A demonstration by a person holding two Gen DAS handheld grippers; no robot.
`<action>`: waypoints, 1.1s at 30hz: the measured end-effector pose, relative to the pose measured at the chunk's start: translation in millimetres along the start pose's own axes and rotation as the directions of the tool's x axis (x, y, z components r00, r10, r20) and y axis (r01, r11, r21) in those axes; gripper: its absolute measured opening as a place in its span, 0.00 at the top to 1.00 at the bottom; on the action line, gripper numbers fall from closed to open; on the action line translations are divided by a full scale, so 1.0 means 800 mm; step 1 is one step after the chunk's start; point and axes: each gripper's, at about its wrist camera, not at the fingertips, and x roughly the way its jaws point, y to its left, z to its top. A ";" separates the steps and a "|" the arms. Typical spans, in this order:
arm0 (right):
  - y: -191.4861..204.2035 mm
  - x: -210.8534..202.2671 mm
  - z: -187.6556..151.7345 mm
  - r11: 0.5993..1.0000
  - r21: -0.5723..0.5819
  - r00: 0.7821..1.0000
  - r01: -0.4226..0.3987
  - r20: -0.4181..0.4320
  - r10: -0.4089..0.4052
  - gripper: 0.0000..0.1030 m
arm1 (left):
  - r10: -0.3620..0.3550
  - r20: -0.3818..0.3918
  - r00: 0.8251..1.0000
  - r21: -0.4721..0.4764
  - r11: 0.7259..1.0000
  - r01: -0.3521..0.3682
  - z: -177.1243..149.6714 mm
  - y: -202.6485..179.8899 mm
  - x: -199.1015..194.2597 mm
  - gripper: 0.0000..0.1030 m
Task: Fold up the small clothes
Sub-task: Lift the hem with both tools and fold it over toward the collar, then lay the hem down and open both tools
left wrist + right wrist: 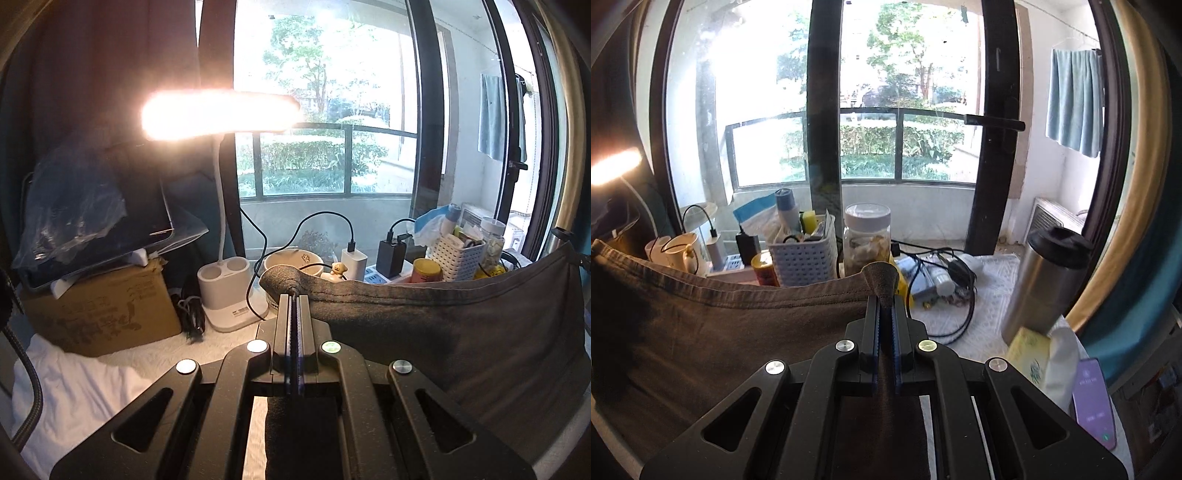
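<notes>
A dark grey-brown garment [461,332] hangs stretched between my two grippers, its stitched hem running across the top. My left gripper [294,297] is shut on the garment's left corner, which bunches above the fingertips. In the right wrist view the same garment [720,332] spreads to the left. My right gripper [885,299] is shut on its right corner, which pokes up between the fingers. The cloth is held up above the white table cover [92,387].
A lit desk lamp [221,114] with a white base [229,291], a cardboard box [99,310], a bowl [291,262], chargers on a power strip [373,258], a white basket [805,254], a jar [866,240], a steel tumbler [1041,284], tissues [1060,362] and a phone [1093,402] crowd the table.
</notes>
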 end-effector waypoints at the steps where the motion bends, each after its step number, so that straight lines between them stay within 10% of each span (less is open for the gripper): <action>1: 0.000 0.007 0.003 1.000 -0.002 1.000 0.001 -0.003 -0.001 0.93 | 0.000 -0.002 1.000 0.000 1.000 0.000 0.001 0.001 0.006 0.99; 18: 0.008 0.119 0.025 0.999 -0.032 0.997 0.007 -0.070 -0.009 0.93 | 0.032 -0.048 0.998 0.013 0.999 -0.031 0.011 0.014 0.105 0.99; 27: 0.017 0.167 0.008 0.997 -0.067 0.985 0.041 -0.163 -0.051 0.93 | 0.034 -0.203 0.979 -0.045 0.998 -0.044 -0.010 0.030 0.147 0.98; 33: 0.018 0.160 0.002 0.993 -0.084 0.981 0.085 -0.166 -0.098 0.64 | 0.030 -0.220 0.975 -0.095 0.994 -0.052 -0.025 0.044 0.134 0.60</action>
